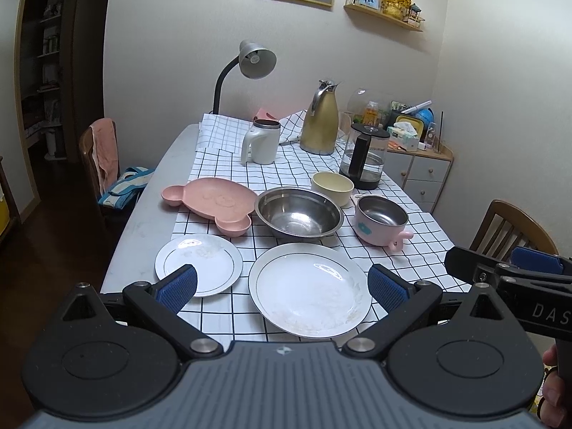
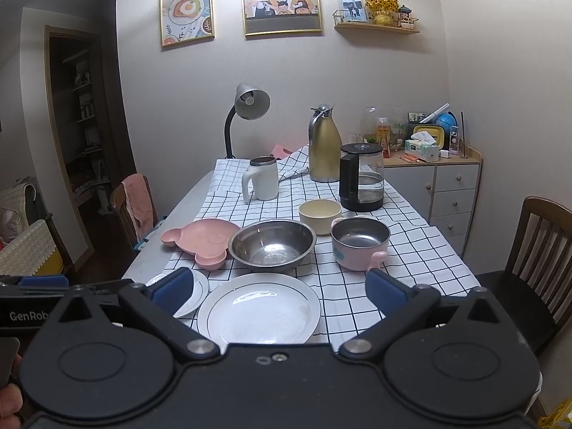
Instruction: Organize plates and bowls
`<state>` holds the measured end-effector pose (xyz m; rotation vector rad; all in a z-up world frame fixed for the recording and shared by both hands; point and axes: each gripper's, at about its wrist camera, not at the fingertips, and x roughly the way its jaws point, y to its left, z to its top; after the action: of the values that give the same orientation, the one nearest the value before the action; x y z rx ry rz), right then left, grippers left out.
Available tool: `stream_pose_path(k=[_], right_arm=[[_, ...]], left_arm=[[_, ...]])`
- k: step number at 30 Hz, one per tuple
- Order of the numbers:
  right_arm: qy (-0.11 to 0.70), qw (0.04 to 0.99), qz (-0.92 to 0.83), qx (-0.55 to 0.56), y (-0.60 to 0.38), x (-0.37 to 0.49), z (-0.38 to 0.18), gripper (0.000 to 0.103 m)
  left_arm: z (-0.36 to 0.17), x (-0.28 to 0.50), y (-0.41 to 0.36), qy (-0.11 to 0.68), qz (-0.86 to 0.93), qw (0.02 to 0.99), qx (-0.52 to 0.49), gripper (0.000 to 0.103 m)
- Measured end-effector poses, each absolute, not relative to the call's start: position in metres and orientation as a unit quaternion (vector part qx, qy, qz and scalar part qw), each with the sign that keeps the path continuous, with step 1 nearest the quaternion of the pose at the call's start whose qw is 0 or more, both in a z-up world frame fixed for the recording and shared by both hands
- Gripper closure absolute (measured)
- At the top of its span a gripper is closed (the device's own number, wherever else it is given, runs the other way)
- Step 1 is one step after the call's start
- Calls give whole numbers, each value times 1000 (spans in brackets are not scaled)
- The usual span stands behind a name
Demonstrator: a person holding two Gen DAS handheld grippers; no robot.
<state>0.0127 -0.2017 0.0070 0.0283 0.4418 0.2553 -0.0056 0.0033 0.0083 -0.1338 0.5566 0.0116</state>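
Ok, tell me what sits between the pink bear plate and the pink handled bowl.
The steel bowl sits between the pink bear plate and the pink handled bowl, clear in both wrist views.

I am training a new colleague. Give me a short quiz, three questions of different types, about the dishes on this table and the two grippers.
1. True or false: the left gripper is shut on the small white plate.
2. Multiple choice: what stands directly beyond the large white plate? A) the steel bowl B) the white mug C) the gold thermos
3. Fill in: the bear-shaped plate is ____ in colour.

Key: 1. False; both it and the right gripper are open and hold nothing. 2. A. 3. Pink.
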Motion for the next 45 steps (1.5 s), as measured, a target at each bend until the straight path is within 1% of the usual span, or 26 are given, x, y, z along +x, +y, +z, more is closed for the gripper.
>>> stream_pose_path(k=[17, 25, 31, 39, 42, 44, 45], right_arm=[[225, 969, 104, 5, -202, 16, 20, 0], [240, 965, 108, -1, -208, 35, 17, 0], [285, 951, 123, -4, -221, 79, -3, 0], [348, 919, 174, -58, -229, 160, -53, 1], [372, 906, 189, -73, -229, 194, -75, 5], [390, 896, 199, -77, -228, 215, -91, 11], [401, 890, 204, -75, -228, 224, -98, 13]], left_arm=[[12, 4, 3, 274, -17, 959, -76, 1], [0, 23, 0, 286, -7, 953, -96, 1], [-28, 56, -2, 332, 27, 936, -117, 1], [-78, 113, 2, 405, 92, 899, -139, 1], [-103, 139, 6, 444, 116, 877, -144, 1], [-119, 152, 11, 461, 135, 863, -154, 2], [-126, 156, 15, 467, 140, 859, -158, 3]])
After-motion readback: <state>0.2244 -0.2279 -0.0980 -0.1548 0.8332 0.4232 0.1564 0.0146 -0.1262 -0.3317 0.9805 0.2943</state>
